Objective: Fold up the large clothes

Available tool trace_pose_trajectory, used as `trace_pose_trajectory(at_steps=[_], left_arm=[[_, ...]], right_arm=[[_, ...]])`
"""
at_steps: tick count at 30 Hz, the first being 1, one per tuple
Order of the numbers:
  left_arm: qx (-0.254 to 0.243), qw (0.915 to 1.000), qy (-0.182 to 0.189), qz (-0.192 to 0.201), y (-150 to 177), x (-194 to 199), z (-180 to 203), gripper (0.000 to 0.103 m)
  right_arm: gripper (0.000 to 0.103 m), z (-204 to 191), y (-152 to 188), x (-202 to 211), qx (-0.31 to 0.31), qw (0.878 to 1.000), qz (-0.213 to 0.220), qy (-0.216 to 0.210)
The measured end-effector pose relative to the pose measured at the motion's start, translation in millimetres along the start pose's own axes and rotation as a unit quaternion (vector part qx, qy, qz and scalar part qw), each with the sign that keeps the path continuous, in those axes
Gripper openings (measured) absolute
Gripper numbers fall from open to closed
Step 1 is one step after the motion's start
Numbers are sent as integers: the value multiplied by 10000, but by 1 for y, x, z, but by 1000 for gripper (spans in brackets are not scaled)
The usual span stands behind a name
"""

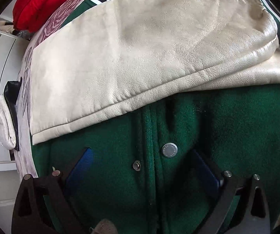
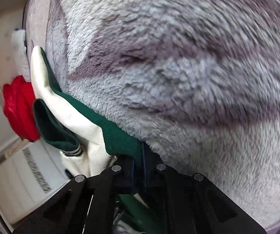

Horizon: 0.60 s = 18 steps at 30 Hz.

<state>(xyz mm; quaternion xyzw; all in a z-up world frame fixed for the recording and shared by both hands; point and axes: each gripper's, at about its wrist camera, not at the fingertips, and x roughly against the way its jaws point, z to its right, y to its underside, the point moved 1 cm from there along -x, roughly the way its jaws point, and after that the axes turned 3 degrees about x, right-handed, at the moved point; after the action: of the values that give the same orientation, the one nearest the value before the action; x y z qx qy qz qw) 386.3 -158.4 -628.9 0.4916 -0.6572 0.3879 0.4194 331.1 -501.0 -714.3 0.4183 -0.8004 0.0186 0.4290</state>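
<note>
The left gripper (image 1: pixel 141 167) hangs spread wide over the green jacket (image 1: pixel 227 128), whose snap placket runs bottom to top of frame under a cream sleeve (image 1: pixel 140 54) crossing left to right. Only the right wrist view shows the right gripper (image 2: pixel 139 165) clamped on the jacket's green edge at lower centre, fleece blanket (image 2: pixel 178 78) beyond and a red garment (image 2: pixel 19 107) at far left.

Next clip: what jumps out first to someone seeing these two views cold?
The green varsity jacket fills the left wrist view, its cream leather sleeve folded across the chest above a silver snap button, with the left gripper open over the placket. In the right wrist view, the right gripper is shut on the jacket's green edge against a fluffy grey blanket. A red garment sits at the left.
</note>
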Motion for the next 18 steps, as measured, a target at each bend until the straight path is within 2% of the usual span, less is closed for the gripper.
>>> trace_pose_trajectory(at_steps=[1,3,4,5,6,7,9,10,13,15,17,18], left_arm=[[36,10000,32,-22,-1,-1,-1,103],[112,9999,84,-44,-1,-3,-4,103],[129,9999,89,-38,-1,-3,-5,103],[132,9999,80,-24,1,-3,-5,103],[124,9999,69,-4,2,-3,-6,103],[112,9999,71,12,2,-3,-6,103],[87,9999,85,38,3,-2,-8,103],[88,9999,86,28,2,-2,-8,103],[135,9999,37,-81,2,4,-20,103],[275,9996,-44,-11,7,16,-44,103],[458,9984,-296,179,13,25,-79,103],[562,9965,-562,267,18,25,-103,103]], right_arm=[[15,-10,7,5,402,9988,-50,281],[33,-29,22,9,1273,9856,-239,1086],[34,-34,30,6,1618,9764,-412,1367],[33,-36,36,1,1899,9671,-554,1599],[13,-36,42,-3,2205,9512,-556,2087],[10,-32,38,-8,2375,9371,-404,2526],[9,-21,28,-4,1903,9522,-359,2363],[9,-21,27,-3,1783,9537,-347,2399],[12,-38,39,-1,2090,9383,-305,2739],[23,-45,49,8,2178,9312,-305,2908],[35,-52,66,22,2273,9228,-153,3106],[35,-59,81,20,2325,9221,-60,3093]])
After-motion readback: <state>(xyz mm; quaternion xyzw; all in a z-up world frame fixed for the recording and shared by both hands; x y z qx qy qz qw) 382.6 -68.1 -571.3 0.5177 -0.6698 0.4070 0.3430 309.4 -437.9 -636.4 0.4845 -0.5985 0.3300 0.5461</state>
